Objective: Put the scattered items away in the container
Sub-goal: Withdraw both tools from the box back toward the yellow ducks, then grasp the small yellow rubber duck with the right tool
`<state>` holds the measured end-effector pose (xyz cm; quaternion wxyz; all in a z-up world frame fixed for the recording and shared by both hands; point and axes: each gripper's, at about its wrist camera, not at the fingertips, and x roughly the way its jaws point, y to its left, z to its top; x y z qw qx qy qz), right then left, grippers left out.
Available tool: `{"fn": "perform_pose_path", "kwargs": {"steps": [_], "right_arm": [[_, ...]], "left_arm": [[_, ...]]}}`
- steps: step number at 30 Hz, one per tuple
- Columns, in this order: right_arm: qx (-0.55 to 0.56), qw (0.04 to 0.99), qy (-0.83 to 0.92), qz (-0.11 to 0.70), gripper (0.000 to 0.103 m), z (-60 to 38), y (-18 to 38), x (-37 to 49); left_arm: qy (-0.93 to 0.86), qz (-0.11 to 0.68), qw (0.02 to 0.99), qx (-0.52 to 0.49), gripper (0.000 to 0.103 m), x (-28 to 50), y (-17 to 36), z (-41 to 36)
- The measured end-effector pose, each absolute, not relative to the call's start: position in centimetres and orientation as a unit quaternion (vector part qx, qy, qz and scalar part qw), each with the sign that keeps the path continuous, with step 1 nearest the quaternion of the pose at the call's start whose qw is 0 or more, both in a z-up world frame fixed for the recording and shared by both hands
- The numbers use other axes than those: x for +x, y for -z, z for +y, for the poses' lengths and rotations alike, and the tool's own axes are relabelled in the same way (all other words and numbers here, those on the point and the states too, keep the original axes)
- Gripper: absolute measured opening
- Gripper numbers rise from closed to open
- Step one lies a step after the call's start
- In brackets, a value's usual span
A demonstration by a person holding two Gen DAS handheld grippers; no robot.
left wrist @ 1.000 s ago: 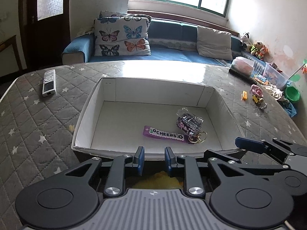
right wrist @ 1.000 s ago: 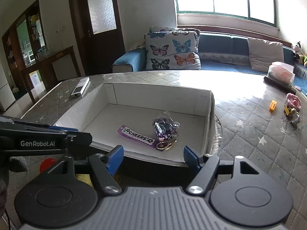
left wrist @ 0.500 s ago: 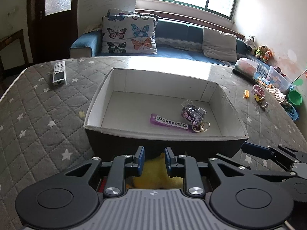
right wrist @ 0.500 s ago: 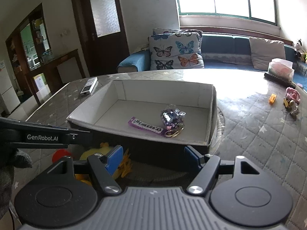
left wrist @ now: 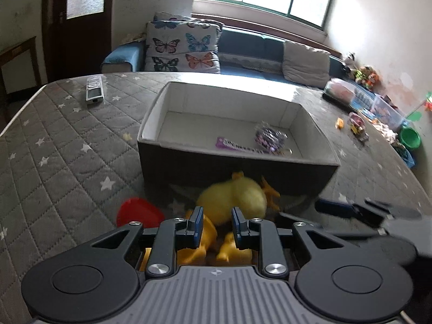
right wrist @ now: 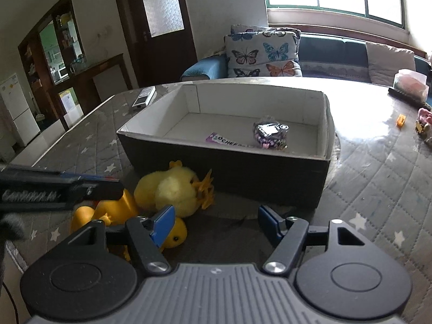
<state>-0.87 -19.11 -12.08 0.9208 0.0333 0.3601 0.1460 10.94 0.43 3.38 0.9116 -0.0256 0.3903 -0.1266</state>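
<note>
A dark box with a white inside [left wrist: 151, 135] [right wrist: 129, 132] stands on the quilted table. It holds a purple CHEERS tag [left wrist: 237, 145] [right wrist: 224, 139] and a sparkly keychain [left wrist: 270, 136] [right wrist: 270, 132]. In front of the box lie a yellow plush chick [left wrist: 235, 197] [right wrist: 167, 189], orange rubber ducks [left wrist: 208, 229] [right wrist: 118, 208] and a red disc [left wrist: 137, 212]. My left gripper [left wrist: 214, 224] is open with a narrow gap, just above the ducks. My right gripper [right wrist: 213, 221] is wide open and empty, to the right of the chick.
A remote control [left wrist: 94, 91] [right wrist: 144, 97] lies at the table's far left. Small toys [left wrist: 356, 127] [right wrist: 422, 124] and a tissue box [left wrist: 340, 91] [right wrist: 410, 83] sit at the far right. A sofa with butterfly cushions [left wrist: 183, 46] is behind the table.
Both grippers have pulled back and away from the box. The chick, ducks and red disc in front of it have come into view. Neither gripper's opening changed.
</note>
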Motion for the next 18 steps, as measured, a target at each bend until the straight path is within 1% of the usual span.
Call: {"fn": "perform_pose_path", "kwargs": {"steps": [9, 18], "right_arm": [[0.036, 0.918, -0.144, 0.367, 0.07, -19.2, 12.7, -0.8], [0.039, 0.916, -0.146, 0.372, 0.07, -19.4, 12.8, -0.7]], "left_arm": [[0.188, 0.398, 0.898, 0.005, 0.025, 8.7, -2.6, -0.4], [0.174, 0.415, 0.893, 0.009, 0.026, 9.5, -0.7, -0.2]]}}
